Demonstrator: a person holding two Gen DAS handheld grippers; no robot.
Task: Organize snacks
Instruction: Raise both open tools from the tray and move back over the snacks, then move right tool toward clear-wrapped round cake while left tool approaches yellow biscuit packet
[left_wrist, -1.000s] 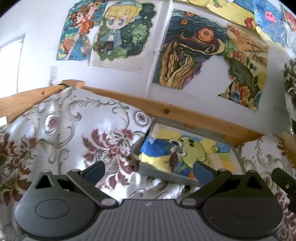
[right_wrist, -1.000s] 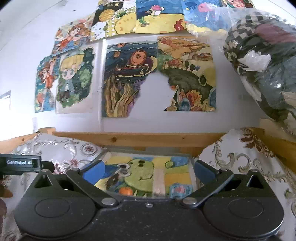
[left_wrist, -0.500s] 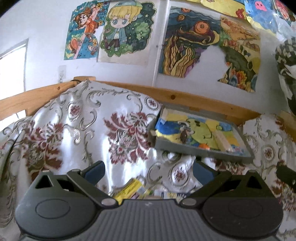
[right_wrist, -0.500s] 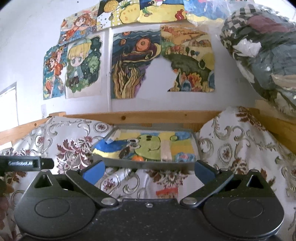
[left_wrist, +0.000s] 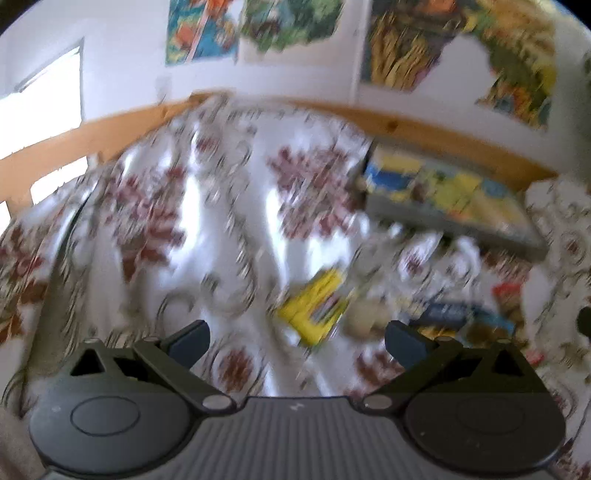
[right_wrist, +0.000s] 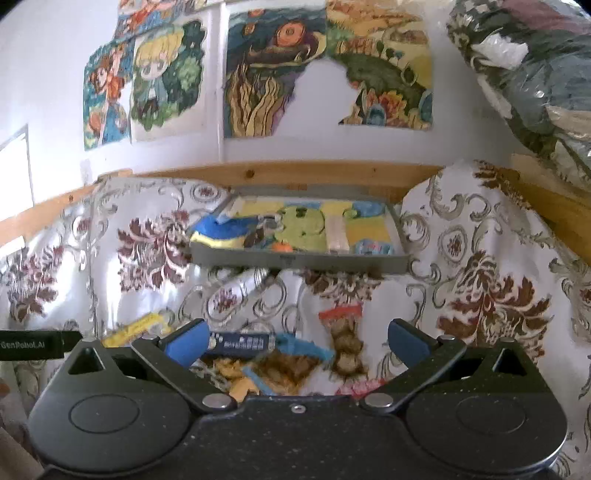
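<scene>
A grey tray (right_wrist: 295, 260) with a cartoon picture inside rests at the back of a floral cloth; it also shows in the blurred left wrist view as the tray (left_wrist: 443, 218). Loose snack packets lie in front of it: a yellow packet (left_wrist: 317, 306), a dark blue bar (right_wrist: 240, 342), a red-topped clear pack (right_wrist: 341, 338) and several crinkled wrappers (right_wrist: 266, 369). My left gripper (left_wrist: 297, 338) is open above the cloth, the yellow packet just ahead of it. My right gripper (right_wrist: 297, 339) is open over the pile, nothing between its fingers.
A wooden rail (right_wrist: 295, 173) runs behind the tray under a white wall with drawings (right_wrist: 273, 74). A bulky plastic-wrapped bundle (right_wrist: 528, 70) hangs at the upper right. The floral cloth (right_wrist: 480, 277) rises in folds on both sides. The left gripper's body (right_wrist: 33, 344) shows at the left edge.
Both views have tilted downward: the tray has risen in frame and the snack packets on the cloth have come into sight. The left view is now motion-blurred. Both grippers stay open.
</scene>
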